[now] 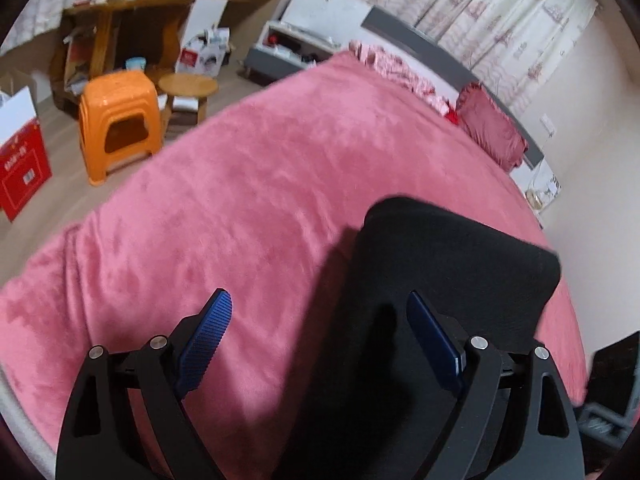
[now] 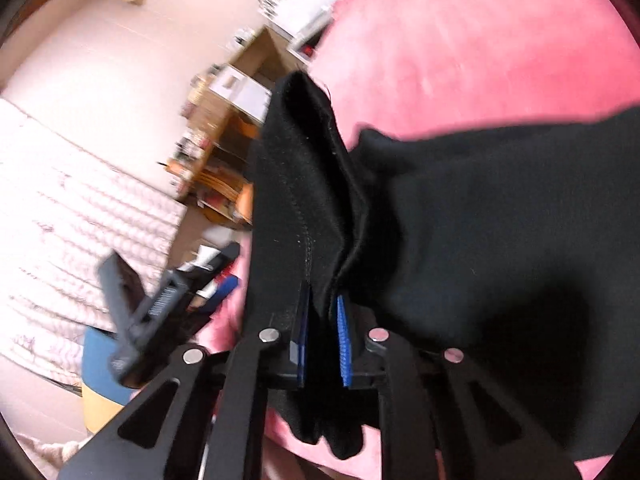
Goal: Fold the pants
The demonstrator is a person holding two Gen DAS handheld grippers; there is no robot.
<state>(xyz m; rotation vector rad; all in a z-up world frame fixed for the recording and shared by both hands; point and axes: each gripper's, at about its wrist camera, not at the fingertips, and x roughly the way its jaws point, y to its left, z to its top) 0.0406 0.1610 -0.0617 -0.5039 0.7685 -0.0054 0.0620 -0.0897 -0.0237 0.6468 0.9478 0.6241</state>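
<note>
The black pants (image 1: pixel 452 264) lie bunched in a thick dark stack on the pink blanket (image 1: pixel 240 184) of a bed. My left gripper (image 1: pixel 318 296) hovers open at the stack's left edge, with one blue finger over the blanket and the other over the black cloth, holding nothing. In the right wrist view, my right gripper (image 2: pixel 322 292) is shut on a raised fold of the pants (image 2: pixel 480 220). A stitched seam runs up from between its blue pads (image 2: pixel 343 344). The rest of the cloth spreads to the right over the blanket (image 2: pixel 480 48).
Left of the bed stand an orange plastic stool (image 1: pixel 118 120), a small round wooden stool (image 1: pixel 188 86) and a red box (image 1: pixel 24 172). A cluttered wooden desk (image 1: pixel 120 20) lies beyond them. A dark pink pillow (image 1: pixel 492 128) rests by the grey headboard (image 1: pixel 420 36).
</note>
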